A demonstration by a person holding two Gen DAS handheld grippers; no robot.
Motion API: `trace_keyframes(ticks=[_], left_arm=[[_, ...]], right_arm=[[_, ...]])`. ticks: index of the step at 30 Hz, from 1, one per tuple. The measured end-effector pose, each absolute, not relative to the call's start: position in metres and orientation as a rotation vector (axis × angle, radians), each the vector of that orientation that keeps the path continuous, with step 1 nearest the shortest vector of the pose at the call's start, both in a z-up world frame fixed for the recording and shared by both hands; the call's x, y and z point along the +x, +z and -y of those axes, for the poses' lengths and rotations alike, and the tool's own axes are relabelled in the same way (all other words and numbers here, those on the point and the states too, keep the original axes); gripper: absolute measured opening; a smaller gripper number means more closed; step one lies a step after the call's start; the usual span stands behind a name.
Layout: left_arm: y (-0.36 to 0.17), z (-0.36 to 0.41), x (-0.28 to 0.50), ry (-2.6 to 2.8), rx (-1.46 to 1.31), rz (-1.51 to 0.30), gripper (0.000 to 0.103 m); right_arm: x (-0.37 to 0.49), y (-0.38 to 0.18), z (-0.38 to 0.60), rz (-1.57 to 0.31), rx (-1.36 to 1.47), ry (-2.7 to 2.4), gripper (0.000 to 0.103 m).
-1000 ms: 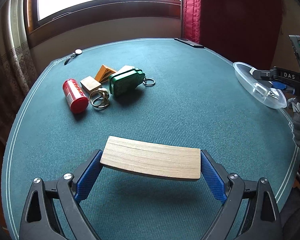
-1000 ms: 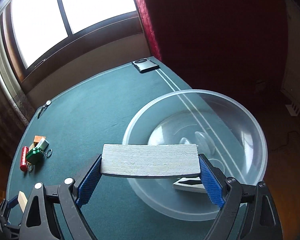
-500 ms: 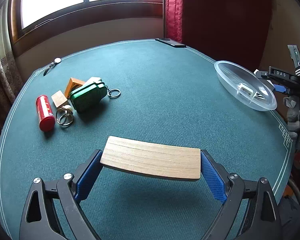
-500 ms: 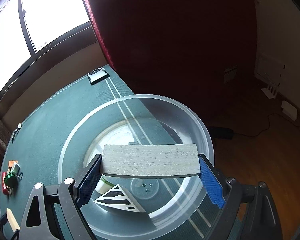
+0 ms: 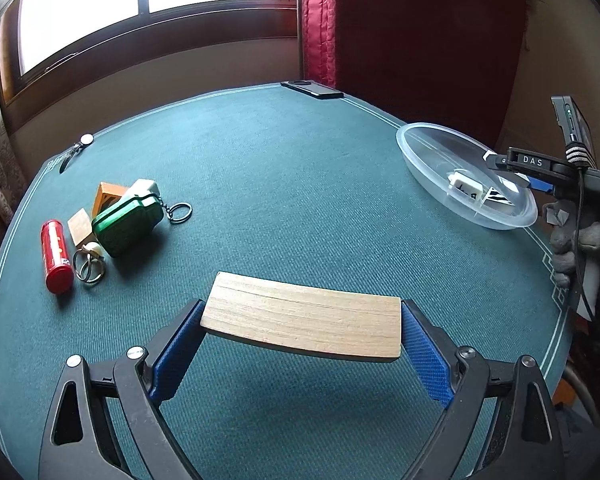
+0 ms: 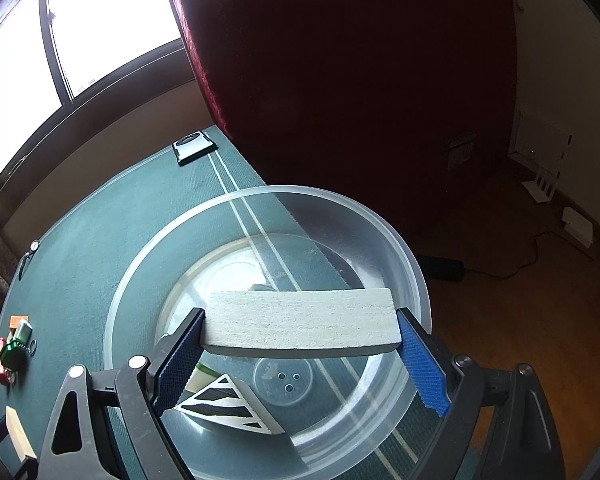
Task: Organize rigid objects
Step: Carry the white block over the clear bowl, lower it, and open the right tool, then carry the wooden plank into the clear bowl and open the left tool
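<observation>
Right gripper [image 6: 300, 330] now over clear plastic bowl [image 6: 380, 224], pinching white flat block [image 6: 300, 322]; left gripper [image 5: 302, 330] pinches tan wooden block [image 5: 302, 326].

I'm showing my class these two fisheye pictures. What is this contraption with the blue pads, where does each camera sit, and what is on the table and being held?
No robot: a person holds a hand-held gripper in each hand, each with a camera looking along its fingers. The left hand-held gripper clamps a tan wooden block above the green table. The right hand-held gripper clamps a whitish block over a clear bowl, which holds a striped triangle and a white piece. Left on the table lie a red cylinder, green case, small blocks and rings.
</observation>
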State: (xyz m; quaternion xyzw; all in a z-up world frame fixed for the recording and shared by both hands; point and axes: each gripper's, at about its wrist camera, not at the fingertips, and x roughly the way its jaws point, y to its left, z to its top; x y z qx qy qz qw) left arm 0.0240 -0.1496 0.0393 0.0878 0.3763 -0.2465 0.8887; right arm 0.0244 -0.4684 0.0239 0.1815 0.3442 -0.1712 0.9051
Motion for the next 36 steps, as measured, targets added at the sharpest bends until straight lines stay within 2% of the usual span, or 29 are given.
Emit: trace_keyframes(ticks=[16, 36], left_arm=[[0.053, 0.187, 0.038, -0.563, 0.182, -0.766, 0.094], [0.071, 0.284, 0.097, -0.667, 0.167, -0.744, 0.094]], right_arm=[[0.011, 0.038, 0.47, -0.624, 0.36, -0.397, 0.095], [0.004, 0.041, 0.476, -0.574, 0.37, -0.443, 0.095]])
